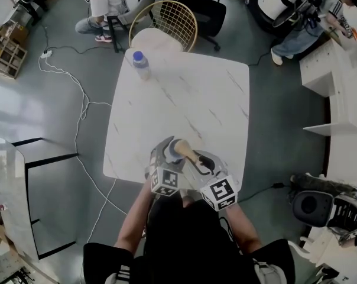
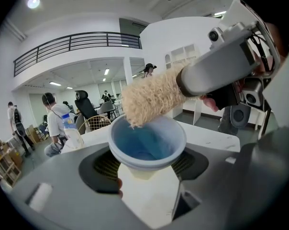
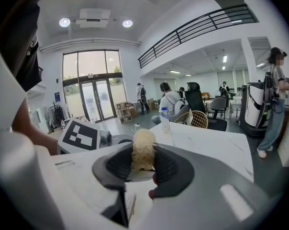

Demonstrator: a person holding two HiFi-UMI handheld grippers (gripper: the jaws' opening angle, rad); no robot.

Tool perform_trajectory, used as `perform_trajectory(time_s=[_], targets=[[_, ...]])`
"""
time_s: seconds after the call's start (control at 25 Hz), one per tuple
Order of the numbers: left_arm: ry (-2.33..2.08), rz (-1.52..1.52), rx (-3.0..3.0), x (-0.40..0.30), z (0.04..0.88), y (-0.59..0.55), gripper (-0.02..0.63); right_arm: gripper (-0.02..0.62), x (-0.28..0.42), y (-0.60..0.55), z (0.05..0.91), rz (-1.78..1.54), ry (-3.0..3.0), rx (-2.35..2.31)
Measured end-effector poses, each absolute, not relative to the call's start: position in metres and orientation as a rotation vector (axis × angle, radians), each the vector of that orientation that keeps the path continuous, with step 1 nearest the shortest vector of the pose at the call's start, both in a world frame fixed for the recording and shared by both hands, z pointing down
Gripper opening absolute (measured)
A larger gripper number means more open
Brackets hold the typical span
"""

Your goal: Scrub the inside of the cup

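My left gripper (image 2: 147,169) is shut on a light blue cup (image 2: 147,145), whose mouth faces away from the camera. A beige fuzzy brush (image 2: 151,97) reaches in from the upper right, its tip at the cup's far rim. My right gripper (image 3: 143,166) is shut on that brush (image 3: 143,155). In the head view both grippers, the left (image 1: 165,158) and the right (image 1: 205,165), meet over the table's near edge with the brush (image 1: 184,151) between them. The cup is mostly hidden there.
The white marble table (image 1: 190,99) carries a water bottle (image 1: 140,64) at its far left corner. A wire-back chair (image 1: 164,25) stands behind it. Cables (image 1: 78,93) trail on the floor at left. Seated and standing people and office chairs are further off.
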State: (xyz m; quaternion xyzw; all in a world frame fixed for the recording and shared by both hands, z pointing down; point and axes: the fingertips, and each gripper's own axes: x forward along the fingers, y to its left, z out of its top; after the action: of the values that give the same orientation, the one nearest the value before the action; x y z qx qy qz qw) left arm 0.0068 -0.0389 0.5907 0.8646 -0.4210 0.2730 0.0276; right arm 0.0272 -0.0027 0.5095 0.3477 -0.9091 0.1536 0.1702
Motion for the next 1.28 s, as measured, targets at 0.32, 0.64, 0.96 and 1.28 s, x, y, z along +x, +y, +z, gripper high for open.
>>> perform_trajectory(time_s=[0.32, 0.64, 0.96, 1.28], targets=[[-1.297, 0.822, 2.722, 0.020, 0.573, -0.023, 0.313, 0.107, 0.039, 0.010, 0.516, 0.440, -2.522, 0.978], [-1.275, 0.888, 2.793, 0.031, 0.570, -0.010, 0.311, 0.109, 0.047, 0.019, 0.524, 0.459, -2.483, 0.964], [-1.240, 0.961, 2.850, 0.039, 0.574, 0.004, 0.310, 0.107, 0.049, 0.031, 0.533, 0.482, -2.454, 0.935], [-1.251, 0.969, 2.879, 0.042, 0.568, 0.010, 0.308, 0.107, 0.045, 0.040, 0.527, 0.474, -2.464, 0.904]])
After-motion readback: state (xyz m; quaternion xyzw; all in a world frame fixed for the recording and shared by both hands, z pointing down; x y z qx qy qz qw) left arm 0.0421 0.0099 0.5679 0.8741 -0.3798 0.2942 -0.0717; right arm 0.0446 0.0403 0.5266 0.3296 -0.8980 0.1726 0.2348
